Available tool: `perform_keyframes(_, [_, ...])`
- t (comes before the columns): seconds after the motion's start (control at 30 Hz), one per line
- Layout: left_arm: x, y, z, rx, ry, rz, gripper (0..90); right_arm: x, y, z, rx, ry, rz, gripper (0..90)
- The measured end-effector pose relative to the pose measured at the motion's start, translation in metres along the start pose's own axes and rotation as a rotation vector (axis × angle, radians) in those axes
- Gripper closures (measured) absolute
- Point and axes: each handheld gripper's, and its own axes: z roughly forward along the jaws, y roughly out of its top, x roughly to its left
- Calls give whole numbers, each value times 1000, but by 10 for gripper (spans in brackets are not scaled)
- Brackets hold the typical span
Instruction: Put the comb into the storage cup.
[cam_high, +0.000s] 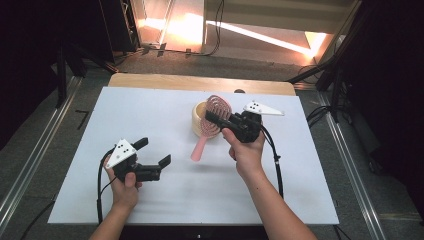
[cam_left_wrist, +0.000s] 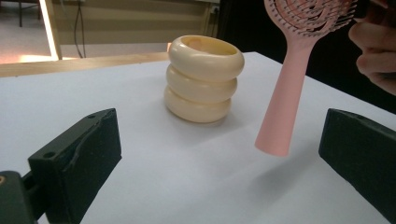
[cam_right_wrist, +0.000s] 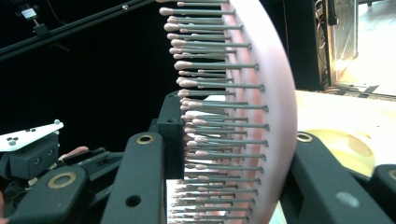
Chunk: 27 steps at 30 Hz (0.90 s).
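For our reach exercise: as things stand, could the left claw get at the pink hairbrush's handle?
Probably yes. The left claw is open, and bare table lies between it and the hairbrush's handle, which hangs free while the right claw grips the brush head.

Two bare forearms, no sleeves. Left hand-held gripper (cam_high: 151, 157): black body, two blocky black jaws with flat matte pads, a small round hole on top of one jaw block. On top, a pale grey three-cornered plate with dark dots. Black cable looping off the body. Right hand-held gripper (cam_high: 216, 119): same black build, same pale three-cornered plate with small dots, black cable trailing along the forearm. Up close, dark grey slotted jaw arms with brass-coloured ringed pivots, plain round holes and a pale dot on one arm.
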Motion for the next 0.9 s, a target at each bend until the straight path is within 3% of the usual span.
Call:
perform_keyframes(0.43, [20, -10, -23, 4, 49, -16, 0, -1, 5, -1, -8, -9, -18, 622])
perform_keyframes(0.9, [29, -17, -38, 18, 78, -10, 0, -5, 12, -4, -35, -17, -9, 622])
